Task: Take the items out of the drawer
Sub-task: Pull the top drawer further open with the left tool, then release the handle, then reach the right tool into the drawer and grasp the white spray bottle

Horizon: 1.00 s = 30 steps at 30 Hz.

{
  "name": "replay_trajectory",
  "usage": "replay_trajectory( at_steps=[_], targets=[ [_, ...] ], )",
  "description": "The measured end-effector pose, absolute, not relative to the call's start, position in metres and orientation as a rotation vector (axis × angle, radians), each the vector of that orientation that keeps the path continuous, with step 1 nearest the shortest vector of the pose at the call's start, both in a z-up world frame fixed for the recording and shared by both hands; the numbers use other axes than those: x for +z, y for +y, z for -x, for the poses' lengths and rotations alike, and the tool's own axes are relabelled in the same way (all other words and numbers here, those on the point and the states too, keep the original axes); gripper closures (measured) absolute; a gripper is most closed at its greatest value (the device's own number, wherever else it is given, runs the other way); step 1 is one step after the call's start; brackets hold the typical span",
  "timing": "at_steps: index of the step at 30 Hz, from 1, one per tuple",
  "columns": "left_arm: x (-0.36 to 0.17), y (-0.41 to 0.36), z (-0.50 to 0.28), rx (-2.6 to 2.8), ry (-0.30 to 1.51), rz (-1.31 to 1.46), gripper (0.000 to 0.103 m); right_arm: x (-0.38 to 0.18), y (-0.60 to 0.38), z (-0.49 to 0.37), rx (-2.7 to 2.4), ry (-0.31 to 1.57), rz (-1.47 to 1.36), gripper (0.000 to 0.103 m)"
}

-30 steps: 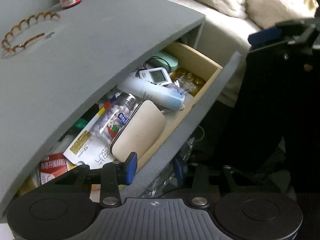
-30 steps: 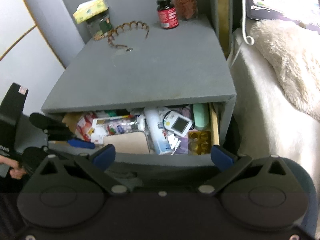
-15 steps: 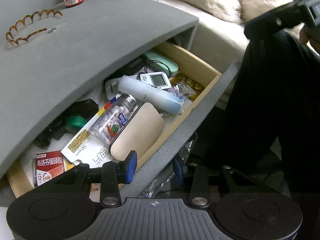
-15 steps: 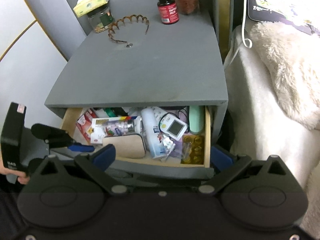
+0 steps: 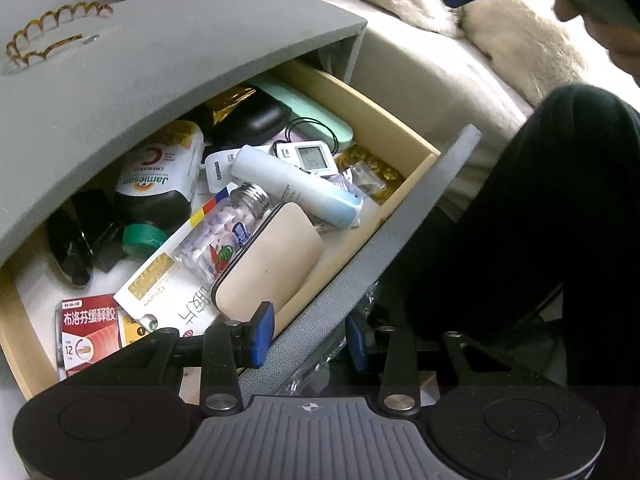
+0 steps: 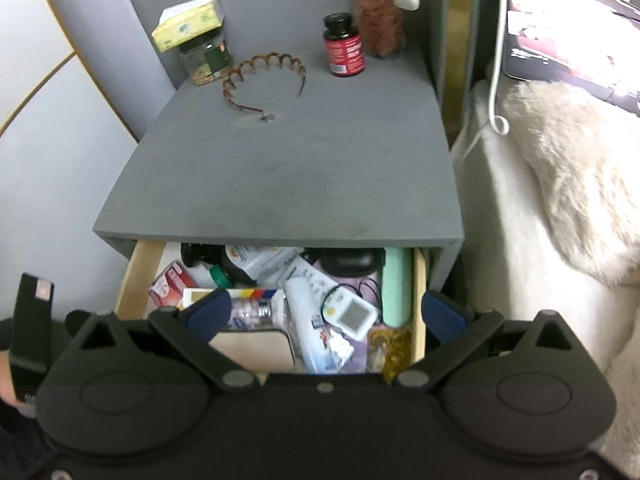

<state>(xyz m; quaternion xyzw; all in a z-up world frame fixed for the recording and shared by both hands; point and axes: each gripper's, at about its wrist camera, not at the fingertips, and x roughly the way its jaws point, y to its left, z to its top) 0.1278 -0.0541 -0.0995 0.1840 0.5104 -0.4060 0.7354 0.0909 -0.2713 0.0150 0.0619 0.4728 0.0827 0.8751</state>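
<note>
Looking down through my two cameras, I see the drawer (image 5: 404,236) pulled out from under the grey nightstand (image 6: 304,168), its wooden sides showing. My left gripper (image 5: 308,336) has its fingers (image 5: 262,334) straddling the grey drawer front, one blue pad inside and one outside; whether they are pinching it I cannot tell. My right gripper (image 6: 324,312) hovers above the drawer with its fingers spread wide, grasping nothing.

Inside lie a beige case (image 5: 268,264) against the front, a clear bottle of pills (image 5: 224,236) beside it, a white tube (image 5: 296,188), a small white device with a screen (image 5: 312,158), a long mint case (image 5: 308,114) along the far side, a vitamin bottle (image 5: 160,176) and a red box (image 5: 90,332) (Chinese print). On the nightstand top sit a brown headband (image 6: 260,80) and a red bottle (image 6: 344,48). The bed (image 6: 532,240) is just beside the nightstand.
</note>
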Motion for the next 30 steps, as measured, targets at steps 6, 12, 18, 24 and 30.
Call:
replay_trajectory(
  at_steps=[6,12,18,24,30],
  targets=[
    [-0.106,-0.054,-0.129,-0.909,1.155,-0.390,0.070,0.009,-0.262,-0.109,0.234,1.000,-0.106,0.001],
    [-0.100,-0.055,-0.140,-0.868,1.113,-0.398,0.067,-0.003,-0.261,-0.102,0.250,1.006,-0.113,0.003],
    [-0.069,-0.037,-0.151,-0.779,1.024,-0.276,0.065,0.010,-0.244,-0.084,0.264,0.980,-0.027,0.003],
    [-0.006,0.022,-0.164,-0.604,0.845,-0.016,0.041,0.003,-0.222,-0.073,0.275,0.994,0.067,0.004],
    [0.015,0.055,-0.164,-0.488,0.738,0.034,0.017,-0.029,-0.210,-0.091,0.242,1.117,0.109,0.033]
  ],
)
